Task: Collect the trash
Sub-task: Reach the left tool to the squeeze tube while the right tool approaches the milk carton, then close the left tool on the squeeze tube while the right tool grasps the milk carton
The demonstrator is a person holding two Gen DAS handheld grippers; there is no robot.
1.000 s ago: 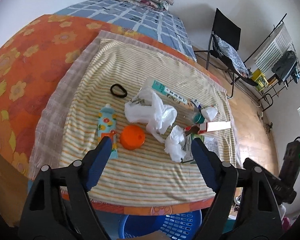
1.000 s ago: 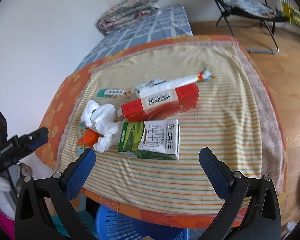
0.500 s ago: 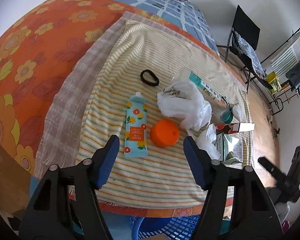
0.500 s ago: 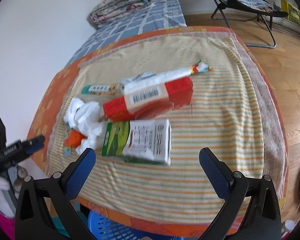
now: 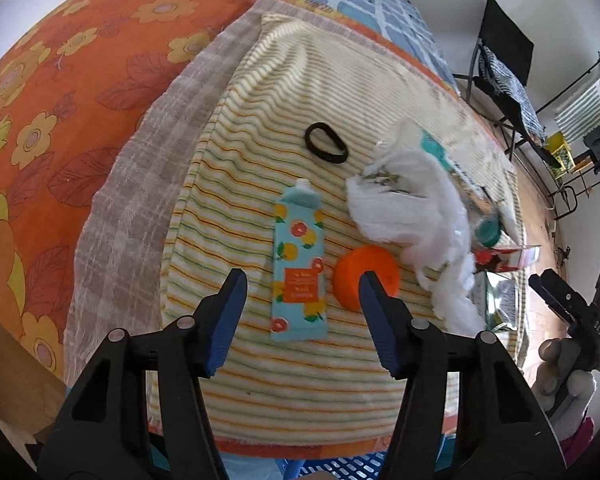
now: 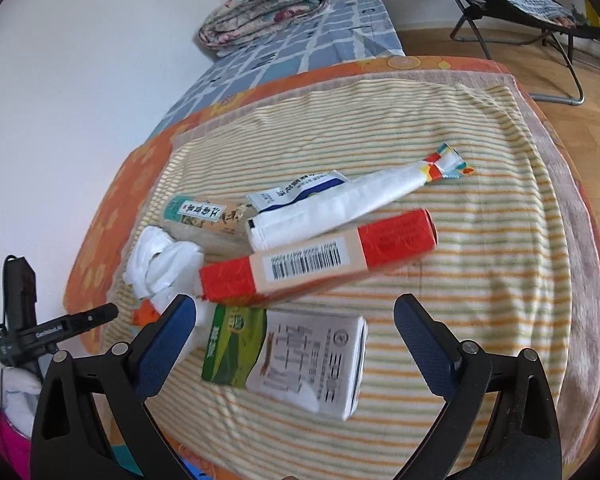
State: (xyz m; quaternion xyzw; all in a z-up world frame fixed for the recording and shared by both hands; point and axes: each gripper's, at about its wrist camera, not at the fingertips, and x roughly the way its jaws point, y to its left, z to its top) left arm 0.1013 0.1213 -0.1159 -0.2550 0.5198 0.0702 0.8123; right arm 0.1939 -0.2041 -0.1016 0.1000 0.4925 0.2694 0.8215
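Nothing looks collected yet: left gripper and right gripper, jaws apart and empty, hover over fruit-printed blue tube and green-white carton, all trash remaining on the striped cloth

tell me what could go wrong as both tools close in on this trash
The left tool straddles the tube with one finger over the orange cap; closing may knock the cap away. The right tool frames the milk carton while the red box overlaps its top edge, so lifting could drag the box along.
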